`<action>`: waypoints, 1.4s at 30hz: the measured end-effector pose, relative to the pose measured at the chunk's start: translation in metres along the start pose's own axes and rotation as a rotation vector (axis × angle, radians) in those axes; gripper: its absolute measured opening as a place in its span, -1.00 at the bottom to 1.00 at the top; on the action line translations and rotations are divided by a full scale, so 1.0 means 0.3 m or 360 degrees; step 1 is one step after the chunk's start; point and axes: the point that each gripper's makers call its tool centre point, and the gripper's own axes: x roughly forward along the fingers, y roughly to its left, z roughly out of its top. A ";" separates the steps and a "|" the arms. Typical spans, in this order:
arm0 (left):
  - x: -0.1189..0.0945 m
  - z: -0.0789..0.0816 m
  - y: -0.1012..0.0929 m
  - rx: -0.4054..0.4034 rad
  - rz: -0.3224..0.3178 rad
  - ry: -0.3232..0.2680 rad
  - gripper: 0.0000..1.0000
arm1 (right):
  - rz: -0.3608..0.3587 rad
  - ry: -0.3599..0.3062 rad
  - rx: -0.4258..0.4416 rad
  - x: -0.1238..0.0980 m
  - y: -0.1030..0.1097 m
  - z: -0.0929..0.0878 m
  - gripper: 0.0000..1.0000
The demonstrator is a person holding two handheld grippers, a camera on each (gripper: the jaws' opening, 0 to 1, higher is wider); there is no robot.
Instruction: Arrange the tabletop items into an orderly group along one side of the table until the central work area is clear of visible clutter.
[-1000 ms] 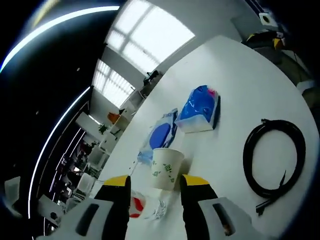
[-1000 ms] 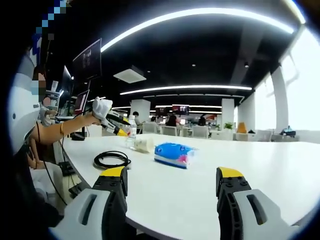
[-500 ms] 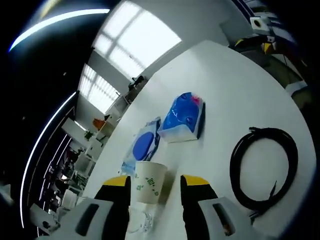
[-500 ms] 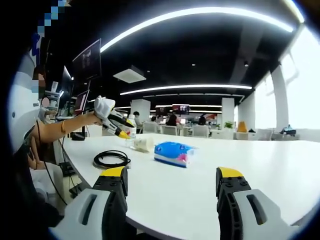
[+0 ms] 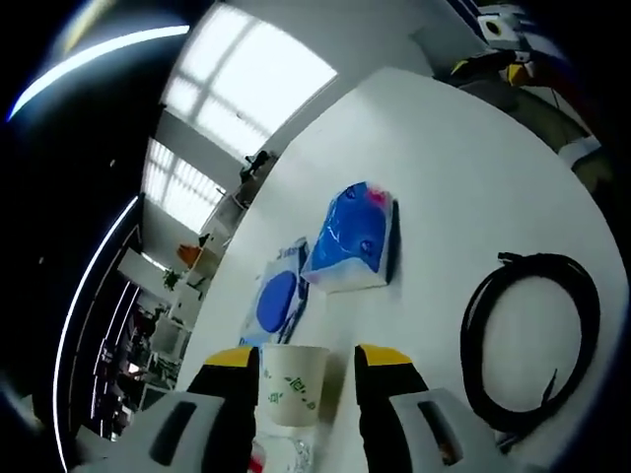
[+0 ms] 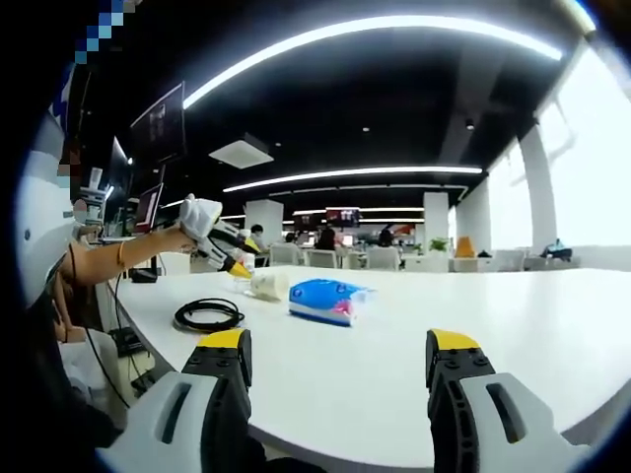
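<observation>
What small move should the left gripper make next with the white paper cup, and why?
Probably ease the left gripper a little further forward, then close. The white paper cup with green print stands upright between its open yellow-tipped jaws, apparently not yet clamped. The blue tissue pack and coiled black cable lie apart from it, so the approach looks unobstructed.

White paper cup (image 5: 292,382) with green print; blue tissue pack (image 5: 352,238) with pink spot; black cable coil (image 5: 532,340); white table (image 5: 463,187).
</observation>
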 end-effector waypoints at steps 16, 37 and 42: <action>0.084 -0.004 -0.047 0.0411 -0.0339 0.0179 -0.43 | 0.0000 0.0006 0.0047 -0.013 -0.010 -0.025 0.38; 0.160 -0.010 -0.044 0.0559 -0.0477 0.0325 -0.40 | -0.0021 0.0015 0.0089 -0.028 -0.034 -0.045 0.38; 0.180 -0.023 -0.050 0.0600 -0.0544 0.0396 -0.39 | -0.0009 0.0017 0.0080 -0.030 -0.029 -0.043 0.38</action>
